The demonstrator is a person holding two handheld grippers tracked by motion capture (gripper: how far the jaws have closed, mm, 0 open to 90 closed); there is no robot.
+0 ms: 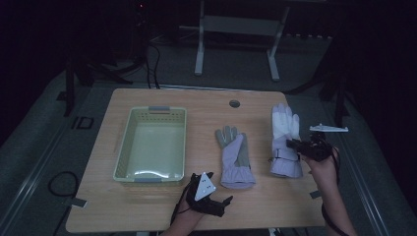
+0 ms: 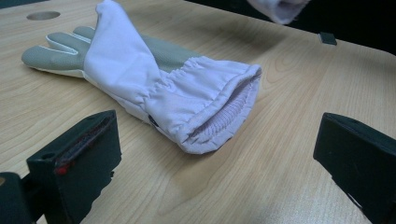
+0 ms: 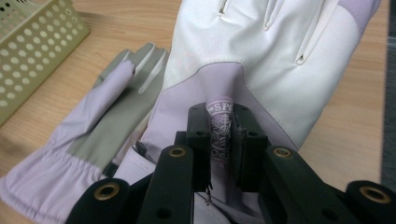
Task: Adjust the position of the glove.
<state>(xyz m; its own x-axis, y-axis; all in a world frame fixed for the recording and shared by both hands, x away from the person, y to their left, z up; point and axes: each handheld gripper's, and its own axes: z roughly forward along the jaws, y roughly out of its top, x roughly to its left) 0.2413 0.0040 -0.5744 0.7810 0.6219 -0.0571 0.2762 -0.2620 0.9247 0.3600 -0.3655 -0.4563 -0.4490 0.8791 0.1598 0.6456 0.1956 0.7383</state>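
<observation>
Right tongs [image 3: 220,140]: closed on a pinch of lilac fabric at the wrist strap of the right glove [image 1: 285,140], jaws nearly together with the printed tab between them.
Left tongs [image 2: 219,154]: jaws wide apart, holding nothing, low over the counter [image 1: 162,98] and facing the cuff opening of the left glove [image 2: 154,79].
Right glove position: flat near the counter's right edge, fingers pointing away from the person.
Left glove position: palm up, between the right glove and the basket [image 1: 152,145], apart from both.
Basket: pale green, nothing visible inside, at the left of the counter.
Likely step: lifting the right glove to carry it to the basket.
Doing it well: the pinch looks thin, so lift slowly and straight up, clear the left glove, and lower well inside the rim before releasing.
</observation>
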